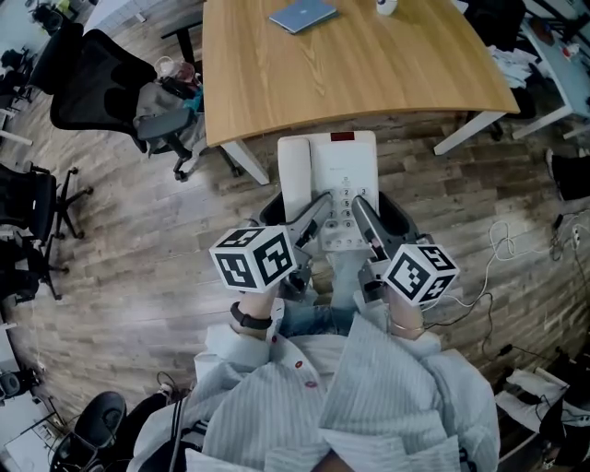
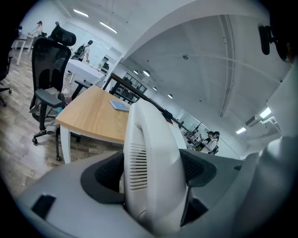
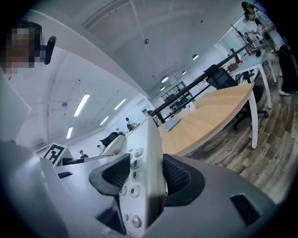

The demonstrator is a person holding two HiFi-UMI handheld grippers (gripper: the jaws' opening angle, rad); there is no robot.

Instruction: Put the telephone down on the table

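A white desk telephone (image 1: 330, 180) hangs in the air just short of the near edge of the wooden table (image 1: 350, 74), held at its near end by both grippers. My left gripper (image 1: 313, 219) is shut on the handset side; in the left gripper view the dark pads (image 2: 109, 174) press the white handset (image 2: 151, 162). My right gripper (image 1: 361, 219) is shut on the keypad side, where the right gripper view shows its pads (image 3: 179, 175) clamping the telephone's edge (image 3: 149, 158) beside the number keys.
A blue book (image 1: 302, 15) and a white cup (image 1: 387, 5) lie at the table's far side. A black office chair (image 1: 101, 83) with bags stands left of the table. Cables (image 1: 516, 244) trail over the wood floor at right.
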